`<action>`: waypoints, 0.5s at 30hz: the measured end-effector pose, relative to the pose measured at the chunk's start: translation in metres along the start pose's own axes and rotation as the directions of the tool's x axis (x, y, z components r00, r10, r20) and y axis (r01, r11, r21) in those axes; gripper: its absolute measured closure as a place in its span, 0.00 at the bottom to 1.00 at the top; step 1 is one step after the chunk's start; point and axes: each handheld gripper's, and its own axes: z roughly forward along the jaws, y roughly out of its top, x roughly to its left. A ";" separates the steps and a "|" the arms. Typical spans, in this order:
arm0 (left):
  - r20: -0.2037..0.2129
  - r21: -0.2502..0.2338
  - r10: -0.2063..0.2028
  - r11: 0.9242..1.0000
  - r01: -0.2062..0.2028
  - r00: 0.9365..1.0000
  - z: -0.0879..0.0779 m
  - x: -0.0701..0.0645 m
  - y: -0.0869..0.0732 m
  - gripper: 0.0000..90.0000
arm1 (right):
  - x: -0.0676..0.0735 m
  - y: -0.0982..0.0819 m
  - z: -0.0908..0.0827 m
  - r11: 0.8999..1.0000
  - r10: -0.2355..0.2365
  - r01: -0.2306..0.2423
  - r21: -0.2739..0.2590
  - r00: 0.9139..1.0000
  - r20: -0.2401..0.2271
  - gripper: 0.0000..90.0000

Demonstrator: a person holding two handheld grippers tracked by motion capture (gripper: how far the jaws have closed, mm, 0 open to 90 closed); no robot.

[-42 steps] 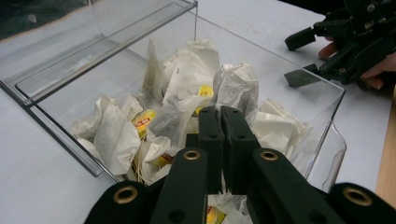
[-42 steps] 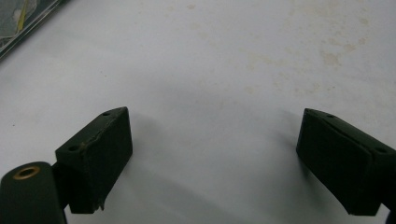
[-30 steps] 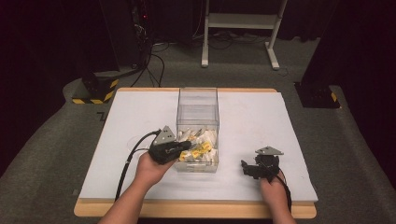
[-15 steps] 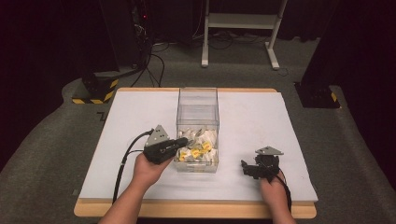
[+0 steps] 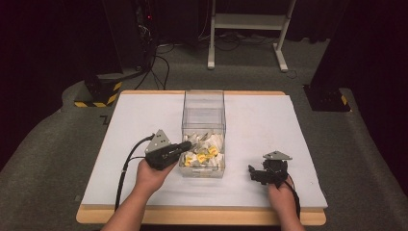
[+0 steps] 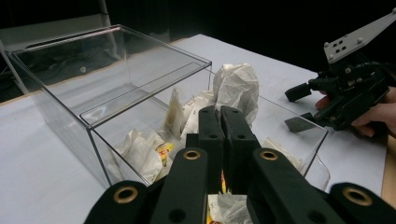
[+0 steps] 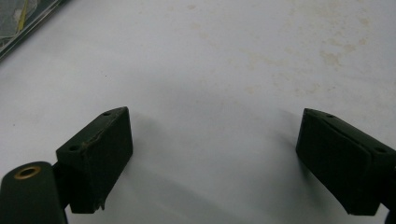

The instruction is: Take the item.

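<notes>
The clear box (image 5: 203, 126) sits mid-table, wrappers (image 5: 204, 153) heaped at its 6 o'clock end. The left gripper (image 5: 185, 146) has edged in from 9 o'clock over the rim — jaws clenched, nothing visibly held — probably about to pick. The right gripper (image 5: 255, 172) rests released at 4 o'clock.

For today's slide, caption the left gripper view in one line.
Closed left tool poised over a clear box of crumpled wrappers.

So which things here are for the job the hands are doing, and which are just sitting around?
Probably part of the job:
- left tool, jaws together, at the clear box
- clear box
- crumpled white and yellow wrappers inside it
- right tool, jaws apart, over bare table

Just sitting around:
- white table cover
- white stand behind
- floor cables
</notes>
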 end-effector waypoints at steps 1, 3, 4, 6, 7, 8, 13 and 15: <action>0.000 -0.009 0.000 1.000 0.000 1.000 -0.001 0.000 0.000 0.97 | 0.000 0.000 0.000 1.000 -0.001 0.001 -0.001 1.000 0.000 0.12; 0.000 -0.017 -0.007 1.000 0.007 1.000 -0.002 0.000 0.001 0.97 | 0.000 0.000 0.000 1.000 -0.002 0.002 -0.001 1.000 -0.001 0.13; -0.001 -0.021 -0.006 1.000 0.006 1.000 -0.003 0.001 0.001 0.97 | 0.000 0.000 0.000 1.000 -0.001 0.001 -0.002 1.000 -0.001 0.13; -0.002 -0.027 -0.010 1.000 0.010 1.000 -0.005 0.002 0.002 0.97 | 0.000 0.000 0.000 1.000 -0.004 0.004 -0.002 1.000 -0.001 0.13; -0.004 -0.030 -0.010 1.000 0.010 1.000 -0.006 0.003 0.002 0.97 | 0.000 0.000 0.000 1.000 -0.003 0.003 -0.002 1.000 -0.002 0.13; -0.004 -0.032 -0.010 0.999 0.010 1.000 -0.006 0.003 0.002 0.97 | 0.000 0.000 0.000 1.000 -0.002 0.002 -0.002 1.000 -0.002 0.13; -0.012 -0.038 -0.014 0.999 0.013 1.000 -0.010 0.005 0.002 0.97 | 0.000 0.000 0.000 1.000 -0.003 0.003 -0.003 1.000 -0.002 0.13; -0.016 -0.040 -0.015 0.999 0.015 1.000 -0.012 0.006 0.002 0.97 | 0.000 0.000 0.000 1.000 -0.002 0.002 -0.002 1.000 -0.002 0.13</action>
